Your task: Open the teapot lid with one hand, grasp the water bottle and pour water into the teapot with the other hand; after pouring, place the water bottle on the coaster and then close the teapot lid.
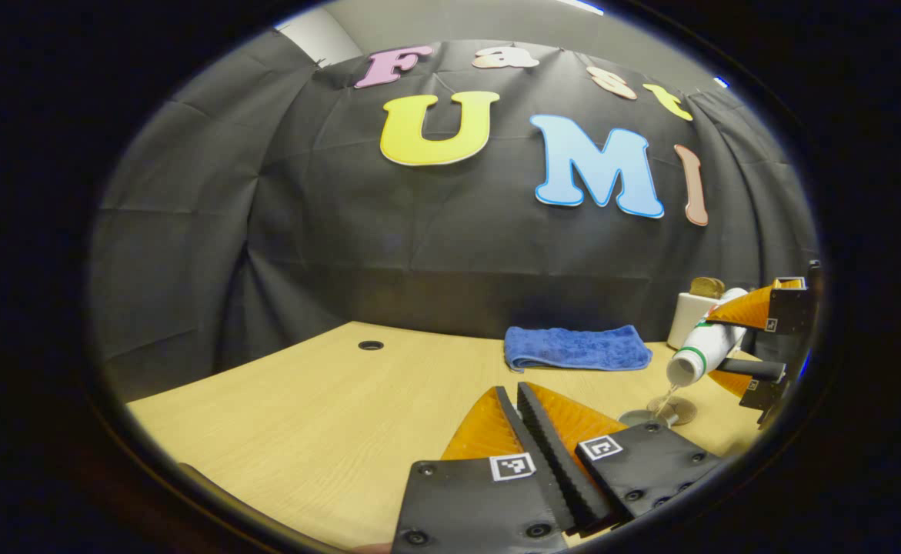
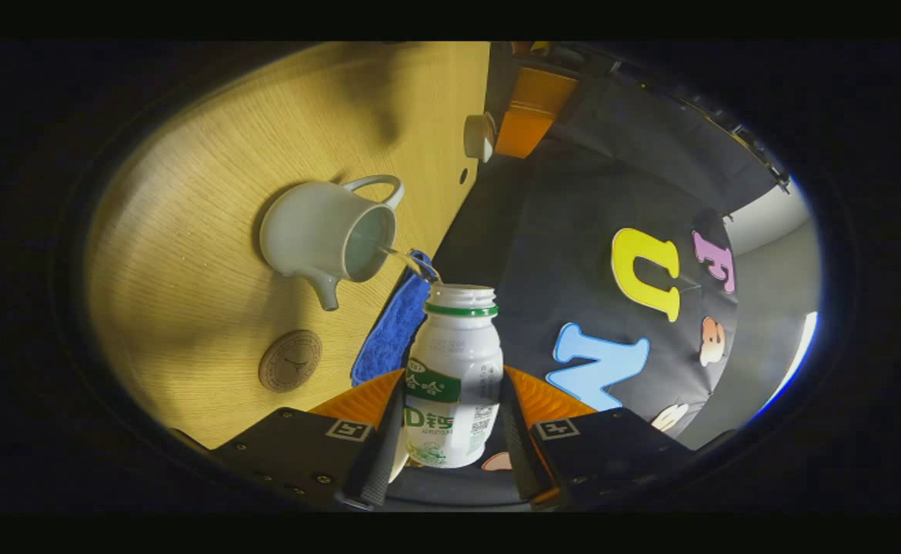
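Right hand-held gripper (image 2: 450, 431): both fingers clamped on white plastic water bottle with green neck band (image 2: 454, 377), tilted, thin stream running into open white ceramic teapot (image 2: 331, 235) on light wood desk (image 2: 188, 254). Round brown coaster (image 2: 290, 360) just beside teapot spout. Folded blue cloth (image 2: 392, 323) beyond. Left hand-held gripper (image 1: 518, 431): fingers nearly together; whether teapot lid held, cannot tell.

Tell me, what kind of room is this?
Probably a recording booth set up like a tea table: black cloth wall, a wooden table, a teapot being filled from a water bottle, and a folded blue towel.
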A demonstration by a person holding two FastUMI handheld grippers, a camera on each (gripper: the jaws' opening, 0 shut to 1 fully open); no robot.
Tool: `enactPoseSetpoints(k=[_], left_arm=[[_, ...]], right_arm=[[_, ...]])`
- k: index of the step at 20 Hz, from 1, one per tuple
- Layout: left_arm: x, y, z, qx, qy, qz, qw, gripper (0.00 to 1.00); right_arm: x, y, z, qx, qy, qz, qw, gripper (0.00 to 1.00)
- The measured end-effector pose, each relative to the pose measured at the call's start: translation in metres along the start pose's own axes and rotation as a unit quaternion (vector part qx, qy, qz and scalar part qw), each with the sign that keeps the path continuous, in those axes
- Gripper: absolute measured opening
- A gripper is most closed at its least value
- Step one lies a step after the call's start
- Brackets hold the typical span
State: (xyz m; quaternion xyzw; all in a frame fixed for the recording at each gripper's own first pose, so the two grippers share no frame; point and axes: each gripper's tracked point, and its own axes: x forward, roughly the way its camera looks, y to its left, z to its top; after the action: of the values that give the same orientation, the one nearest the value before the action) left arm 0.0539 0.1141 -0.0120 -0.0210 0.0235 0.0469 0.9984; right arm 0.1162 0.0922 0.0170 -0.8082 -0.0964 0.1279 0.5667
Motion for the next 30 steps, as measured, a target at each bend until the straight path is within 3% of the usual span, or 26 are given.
enactPoseSetpoints(k=[30], left_arm=[[0.001,-0.004,-0.002,0.0,0.003,-0.008,1.0,0.08]], right_arm=[[-0.001,-0.031,0.012,-0.116,-0.033,-0.045,0.992,0.62]])
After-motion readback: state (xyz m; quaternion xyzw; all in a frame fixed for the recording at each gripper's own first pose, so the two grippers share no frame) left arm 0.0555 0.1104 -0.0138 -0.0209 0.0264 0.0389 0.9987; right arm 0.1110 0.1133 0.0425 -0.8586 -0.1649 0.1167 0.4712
